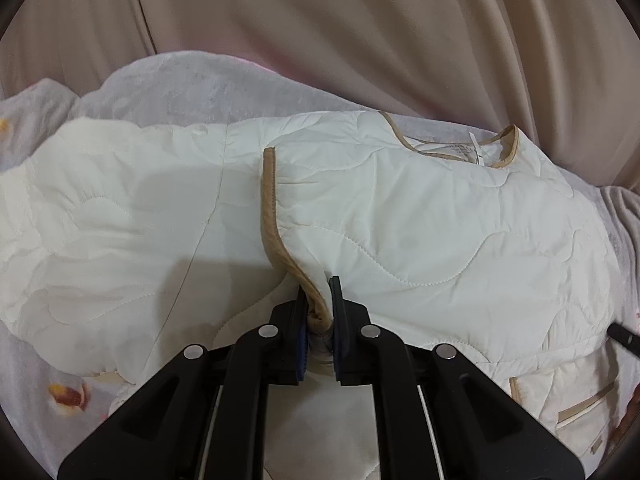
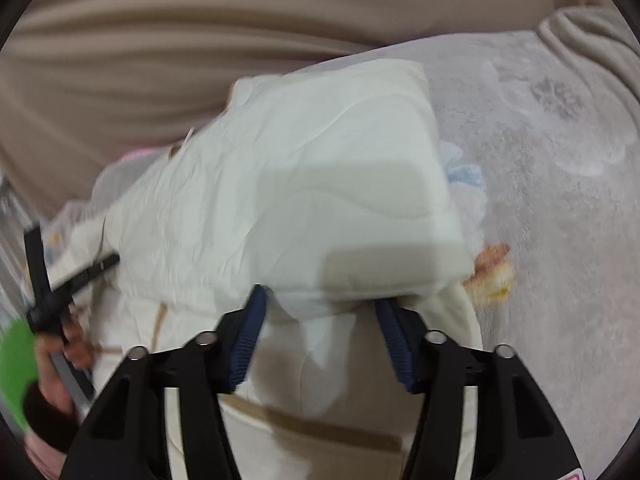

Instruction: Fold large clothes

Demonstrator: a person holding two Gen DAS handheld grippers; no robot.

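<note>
Two tools work the jacket: the left tool is clenched on its tan edge. The right tool gapes around a fold, not yet pinching; it should bite deep before lifting.

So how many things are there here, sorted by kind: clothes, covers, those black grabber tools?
Clothes: 1, a white quilted jacket with tan trim
Covers: 1, a grey floral blanket
Grabber tools: 2, left gripper and right gripper
Curtains: 1, beige curtain
Total: 5
</note>
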